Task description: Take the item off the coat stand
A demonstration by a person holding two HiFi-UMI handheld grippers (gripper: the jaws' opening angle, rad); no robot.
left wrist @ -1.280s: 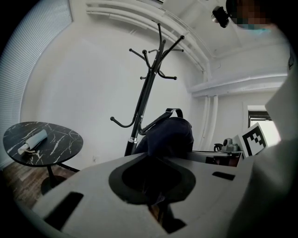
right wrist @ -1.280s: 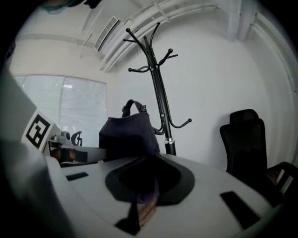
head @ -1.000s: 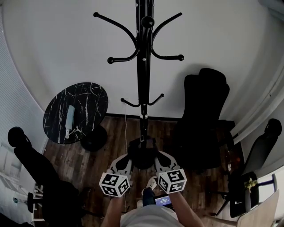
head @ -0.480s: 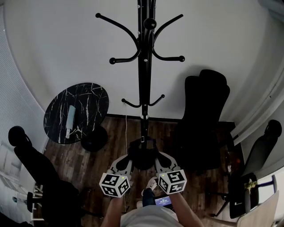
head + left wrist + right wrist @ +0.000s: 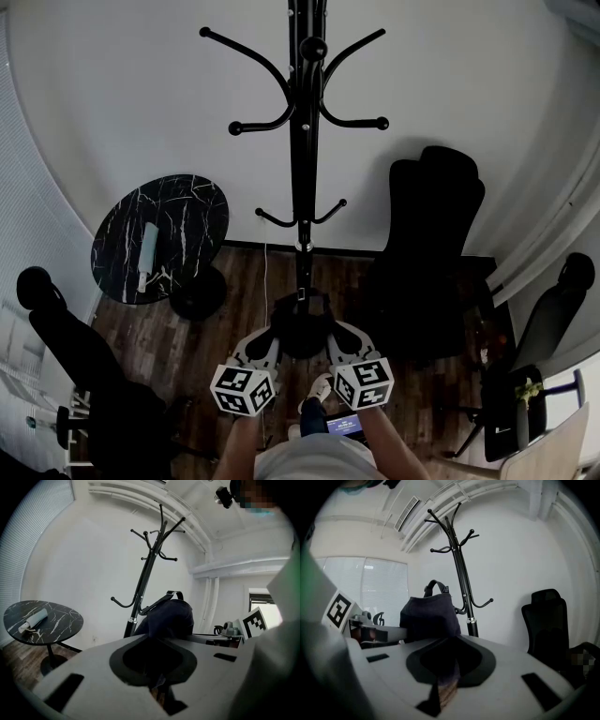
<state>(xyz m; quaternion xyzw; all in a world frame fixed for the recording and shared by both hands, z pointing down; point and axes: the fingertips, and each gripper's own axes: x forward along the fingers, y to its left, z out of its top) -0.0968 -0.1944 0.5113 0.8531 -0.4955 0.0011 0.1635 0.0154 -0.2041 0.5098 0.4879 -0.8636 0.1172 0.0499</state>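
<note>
A dark fabric bag (image 5: 302, 325) with a loop handle hangs between my two grippers, in front of the black coat stand (image 5: 302, 141). All the stand's hooks show bare in the head view. My left gripper (image 5: 273, 337) is shut on the bag's left side, with dark cloth pinched at its jaws (image 5: 157, 682). My right gripper (image 5: 332, 334) is shut on the bag's right side, cloth likewise caught between its jaws (image 5: 446, 679). The bag (image 5: 168, 616) bulges above the left jaws, and the bag (image 5: 429, 613) shows the same way from the right. The stand (image 5: 149, 569) (image 5: 462, 573) rises behind it.
A round black marble table (image 5: 183, 211) with a pale rolled object (image 5: 148, 248) stands left of the stand. A black office chair (image 5: 433, 234) stands to the right, another chair (image 5: 66, 347) at lower left. A small table with a plant (image 5: 525, 394) sits at lower right.
</note>
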